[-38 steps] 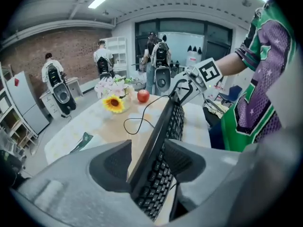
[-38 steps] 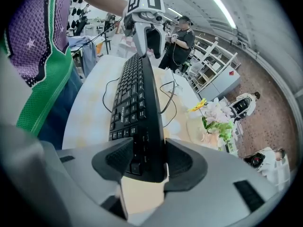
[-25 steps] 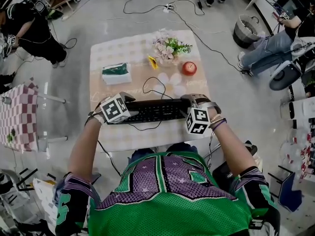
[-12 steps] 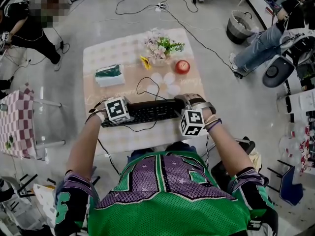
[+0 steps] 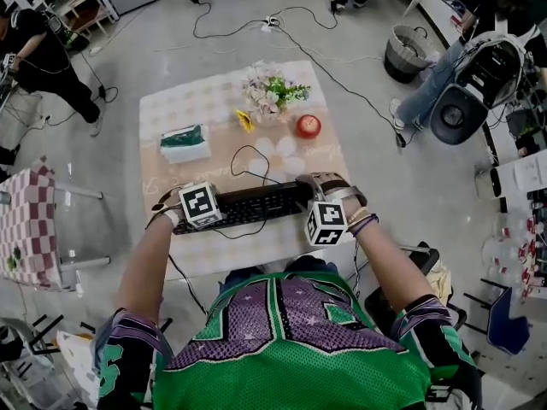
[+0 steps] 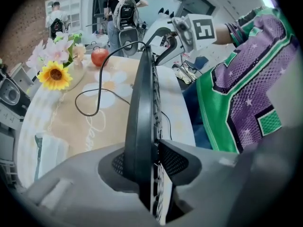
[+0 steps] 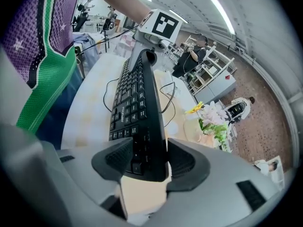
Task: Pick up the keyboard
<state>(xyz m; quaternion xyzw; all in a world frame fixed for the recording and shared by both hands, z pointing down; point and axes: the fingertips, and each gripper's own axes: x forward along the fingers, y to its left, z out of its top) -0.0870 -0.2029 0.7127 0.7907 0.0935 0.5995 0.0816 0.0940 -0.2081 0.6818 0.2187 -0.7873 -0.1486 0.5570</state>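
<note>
The left claw (image 6: 147, 161) has sunk a little and just closed onto the left end of the black, corded keyboard (image 5: 256, 202), which spans the table's (image 5: 244, 250) near side, its right end clamped in the right claw (image 7: 149, 162).

Clamped black keyboard (image 6: 142, 103) edge-on in left gripper (image 6: 149, 160), jaws having just closed; beyond, looped cable (image 6: 77, 103), sunflower (image 6: 55, 76), red apple (image 6: 99, 56).

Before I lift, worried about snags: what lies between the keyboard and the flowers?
A black cable from the keyboard lies looped on the tablecloth, short of the flowers. The left gripper view shows it best.
</note>
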